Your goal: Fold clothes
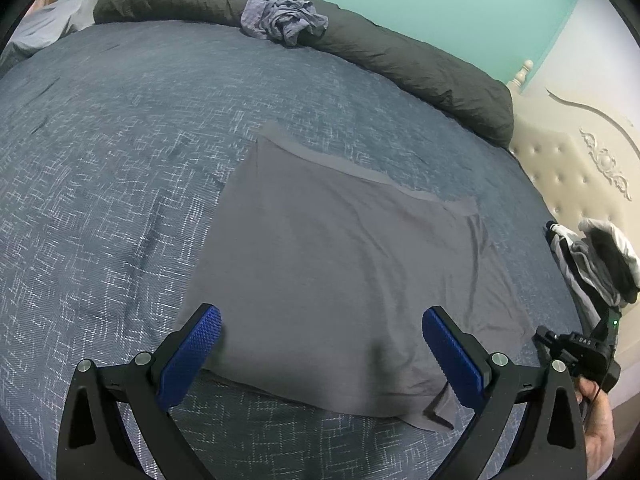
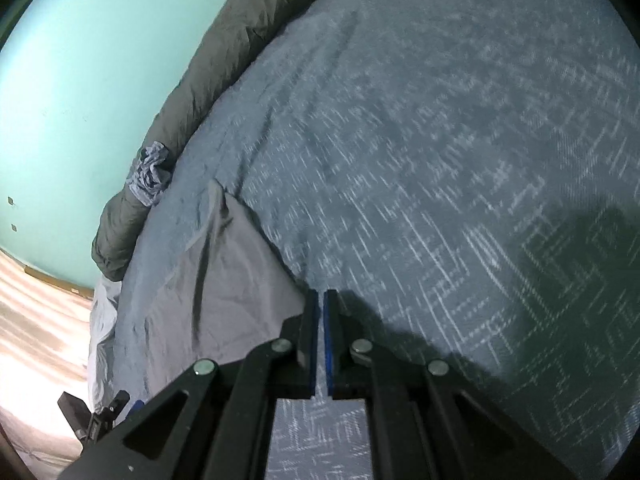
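Note:
A plain grey garment lies spread flat on the blue patterned bedcover, with its hem band at the far side. My left gripper hovers open and wide over the garment's near edge, with nothing between its blue pads. In the right wrist view the same garment lies to the left of my right gripper. Its jaws are shut, with only a sliver between the pads and no cloth seen in them. The garment's corner ends right beside its left finger. The right gripper also shows at the garment's right corner, held by a hand.
A rolled dark olive duvet runs along the bed's far edge, with a crumpled blue-grey cloth on it. A pile of black, white and grey clothes sits at the right by the cream headboard. A wooden floor lies past the bed's edge.

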